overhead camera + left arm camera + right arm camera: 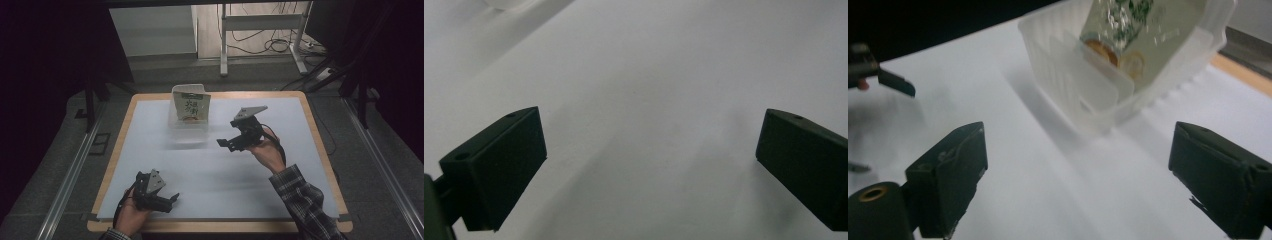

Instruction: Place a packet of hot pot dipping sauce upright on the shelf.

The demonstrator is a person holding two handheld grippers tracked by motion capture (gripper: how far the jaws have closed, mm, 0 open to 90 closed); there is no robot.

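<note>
Looking down from the high view, I can't read the print on the one pouch (191,106); it stands in a clear tub (185,126) at the table's (320,150) far edge. My left gripper (170,199) hangs open near me, my right gripper (223,143) open beside the tub.

Left gripper view: jaws apart over white sheet (649,75).

Right gripper view: the pouch (1143,35) is cut off above, blurred through the ribbed tub (1073,90).

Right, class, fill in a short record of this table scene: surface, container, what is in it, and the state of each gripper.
surface: white sheet on a wooden table
container: translucent plastic tub, far centre
contents: printed packet, standing tilted in the tub
left gripper: open, holding nothing, near edge
right gripper: open, holding nothing, jaws pointing toward the tub
</note>
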